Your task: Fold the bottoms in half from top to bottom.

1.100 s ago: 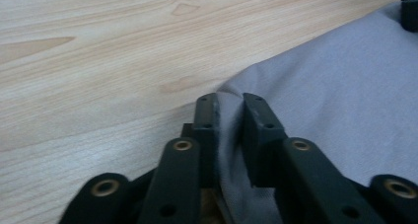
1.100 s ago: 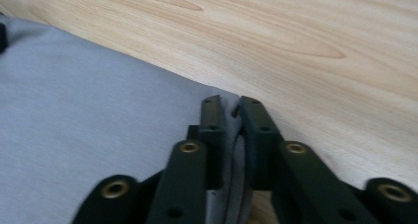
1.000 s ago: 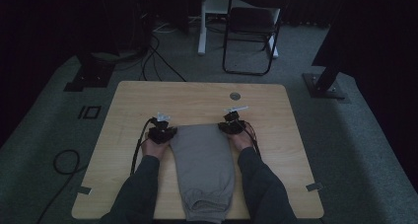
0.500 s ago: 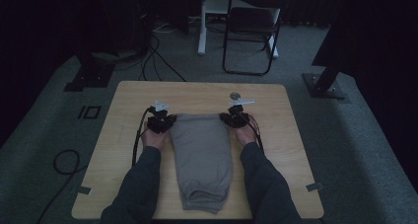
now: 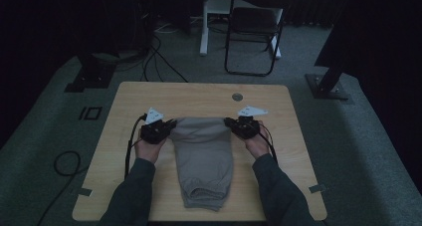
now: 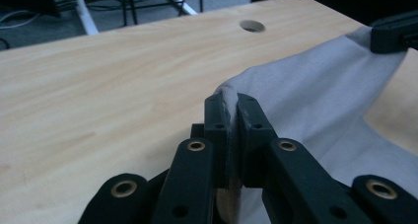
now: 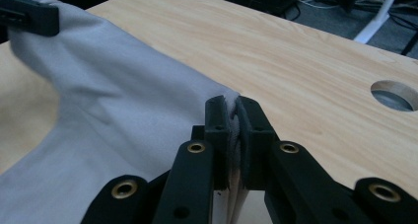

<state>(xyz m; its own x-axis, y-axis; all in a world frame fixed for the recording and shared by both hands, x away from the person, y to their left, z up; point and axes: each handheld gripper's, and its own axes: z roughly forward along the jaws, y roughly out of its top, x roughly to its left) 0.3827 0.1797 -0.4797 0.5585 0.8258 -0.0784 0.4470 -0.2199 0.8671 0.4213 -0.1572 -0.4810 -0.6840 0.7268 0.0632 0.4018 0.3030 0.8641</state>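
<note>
Both tools pinch the waistband corners of the grey trousers (image 5: 204,156): left tool (image 5: 168,126) and right tool (image 5: 231,123), jaws nearly closed on cloth. Since a second ago, hands are higher and farther up the worktop (image 5: 199,94); waistband now taut and lifted, legs trailing toward the person. Likely start of a fold.

A plain grey-taupe colour, without print or stripe, is seen on the folded trousers (image 5: 203,159) stretched between the black left gripper (image 5: 169,128) and the black right gripper (image 5: 230,122); the cloth pinched in each gripper's jaws is rendered a paler lilac-grey in both gripper views. Brass-coloured rivets are set in the black jaw links, and a pale grey plate is carried on top of each gripper. Light wood with a fine streaked grain is shown by the table (image 5: 149,94) beyond and beside the jaws, dark grey-green sleeves (image 5: 130,196) lie behind the grippers, and a dull grey-green carpet (image 5: 45,136) surrounds the table.
</note>
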